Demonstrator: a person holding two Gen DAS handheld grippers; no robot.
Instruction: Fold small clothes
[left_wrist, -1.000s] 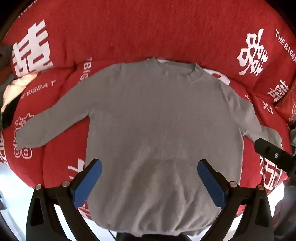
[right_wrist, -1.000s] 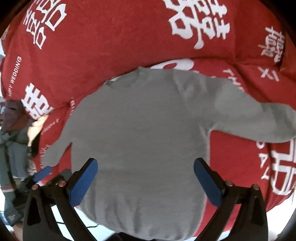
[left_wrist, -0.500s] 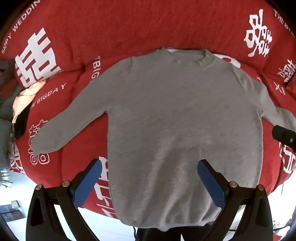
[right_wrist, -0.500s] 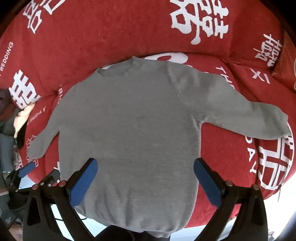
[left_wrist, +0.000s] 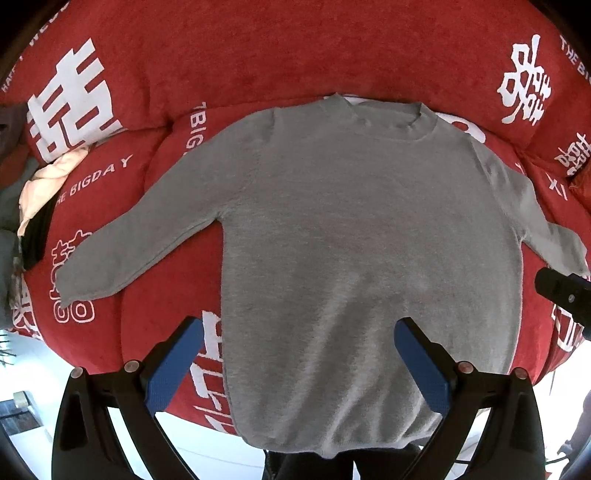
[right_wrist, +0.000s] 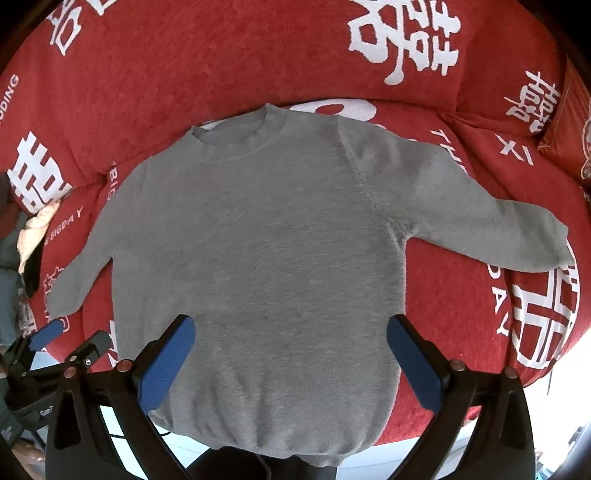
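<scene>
A grey long-sleeved sweater (left_wrist: 369, 240) lies flat, face up, on a red sofa seat, collar away from me, both sleeves spread out; its hem hangs a little over the front edge. It also shows in the right wrist view (right_wrist: 266, 251). My left gripper (left_wrist: 297, 338) is open and empty, held above the lower left part of the body. My right gripper (right_wrist: 290, 334) is open and empty above the lower middle of the body. The left gripper (right_wrist: 70, 341) shows at the lower left of the right wrist view.
The red sofa cover (left_wrist: 258, 48) with white characters has a raised backrest behind the sweater. A cream and black bundle of cloth (left_wrist: 40, 195) lies at the seat's left end. White floor (left_wrist: 29, 369) lies below the front edge.
Both grippers have pulled back and up from the sweater, so more of it and the sofa edge is in view. The left gripper has also shifted left. Both stay open.
</scene>
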